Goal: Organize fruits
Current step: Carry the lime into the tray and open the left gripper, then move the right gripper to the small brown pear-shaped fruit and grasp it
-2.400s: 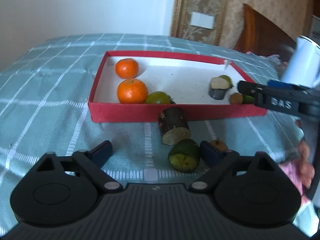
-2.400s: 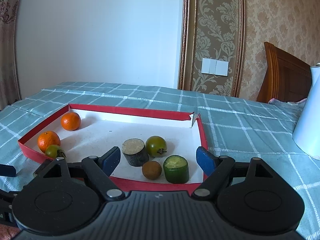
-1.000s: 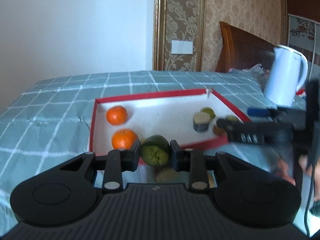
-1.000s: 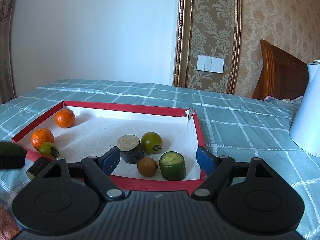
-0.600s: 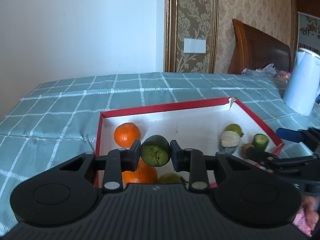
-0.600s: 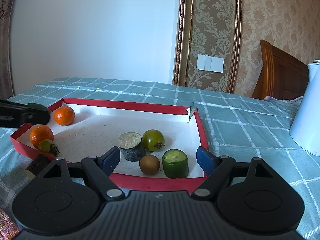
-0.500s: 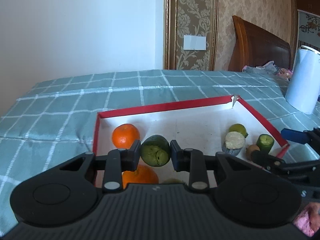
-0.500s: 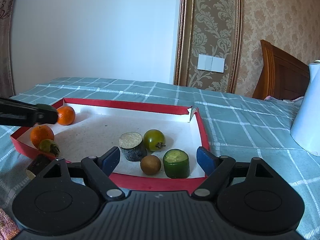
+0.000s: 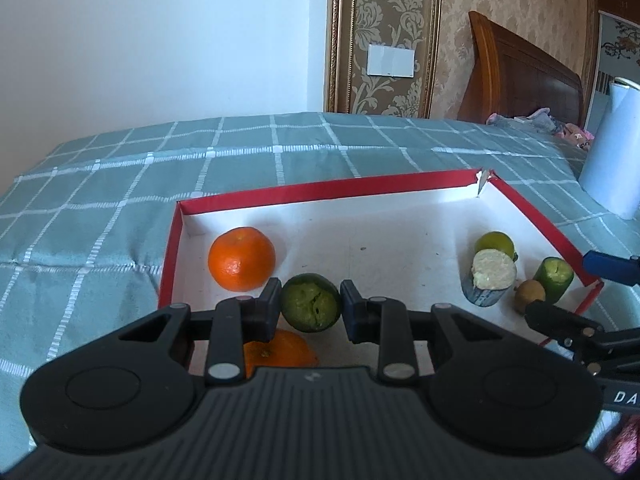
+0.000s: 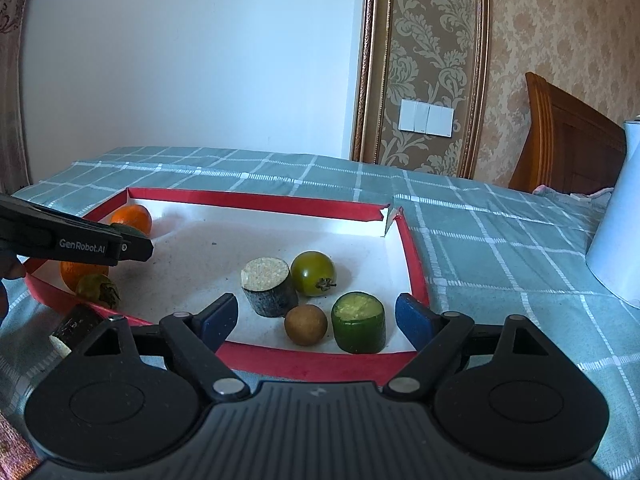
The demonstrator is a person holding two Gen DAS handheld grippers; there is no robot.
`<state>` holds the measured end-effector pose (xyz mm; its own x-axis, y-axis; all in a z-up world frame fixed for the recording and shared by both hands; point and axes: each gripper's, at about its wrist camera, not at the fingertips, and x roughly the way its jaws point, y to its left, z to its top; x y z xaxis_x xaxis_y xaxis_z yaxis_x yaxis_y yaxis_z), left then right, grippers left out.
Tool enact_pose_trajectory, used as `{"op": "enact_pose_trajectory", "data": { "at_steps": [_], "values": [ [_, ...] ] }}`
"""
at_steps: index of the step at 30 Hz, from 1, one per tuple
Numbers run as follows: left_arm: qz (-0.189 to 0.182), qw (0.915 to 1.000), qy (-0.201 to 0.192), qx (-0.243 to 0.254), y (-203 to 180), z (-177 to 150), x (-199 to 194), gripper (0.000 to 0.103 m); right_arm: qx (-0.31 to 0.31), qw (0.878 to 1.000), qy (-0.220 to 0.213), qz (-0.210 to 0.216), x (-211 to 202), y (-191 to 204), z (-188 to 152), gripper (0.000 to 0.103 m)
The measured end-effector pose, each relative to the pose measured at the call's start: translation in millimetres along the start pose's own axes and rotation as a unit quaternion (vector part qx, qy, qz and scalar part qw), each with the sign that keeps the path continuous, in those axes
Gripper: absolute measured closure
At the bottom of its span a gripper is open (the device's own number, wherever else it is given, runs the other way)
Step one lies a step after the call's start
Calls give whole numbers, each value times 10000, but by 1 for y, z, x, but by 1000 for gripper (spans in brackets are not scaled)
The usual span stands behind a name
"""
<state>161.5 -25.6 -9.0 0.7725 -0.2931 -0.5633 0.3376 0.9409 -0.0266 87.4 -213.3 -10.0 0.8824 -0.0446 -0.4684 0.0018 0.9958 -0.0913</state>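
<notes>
Green fruit chunk is clamped in the left tongs, cut face toward the camera, hanging over the near-left end of the red tray. An orange sits just beyond it to the left, another orange right underneath, so the free floor lies to the right. Right tongs are spread with nothing between them, parked at the tray's near-right edge. Height above the tray floor is hard to judge, I think it's low.

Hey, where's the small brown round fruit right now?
In the right wrist view, the small brown fruit sits in the red tray's near right corner, between the dark-skinned cut piece and the green one.
</notes>
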Motion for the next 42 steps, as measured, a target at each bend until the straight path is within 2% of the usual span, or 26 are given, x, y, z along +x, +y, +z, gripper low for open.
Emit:
{"op": "enact_pose_trajectory", "data": {
  "at_steps": [6,7,9,11,16,22,24,28,30,35,42],
  "values": [
    [64,10000,-38,44,-1,-1,-1,74,11,10000,56,3,3,0,0,17],
    [116,9999,-65,48,-1,-1,-2,72,9,10000,65,0,3,0,0,17],
    [246,9996,-123,108,-4,-3,-5,59,4,10000,75,0,4,0,0,17],
    [339,9992,-145,148,-5,-4,-7,54,4,10000,76,1,4,0,0,17],
    [445,9985,-247,201,-4,-7,-18,49,5,10000,75,3,4,0,0,16],
    [625,9959,-634,151,-3,-17,-55,39,37,10000,76,20,4,-1,-1,16],
    [654,9943,-832,111,-2,-24,-74,30,49,10000,77,32,4,-1,-1,16],
    [637,9928,-1010,115,-3,-45,-108,22,53,9999,52,105,1,-3,-1,16],
    [655,9932,-951,116,-2,-56,-116,20,78,9997,82,229,-2,-5,-1,16],
    [721,9945,-760,-4,7,-82,-125,20,397,9938,216,1016,-18,-12,-3,16],
    [649,9968,-377,-284,24,-93,-111,17,-81,9861,175,1651,-46,13,-21,16]
  ]
}}
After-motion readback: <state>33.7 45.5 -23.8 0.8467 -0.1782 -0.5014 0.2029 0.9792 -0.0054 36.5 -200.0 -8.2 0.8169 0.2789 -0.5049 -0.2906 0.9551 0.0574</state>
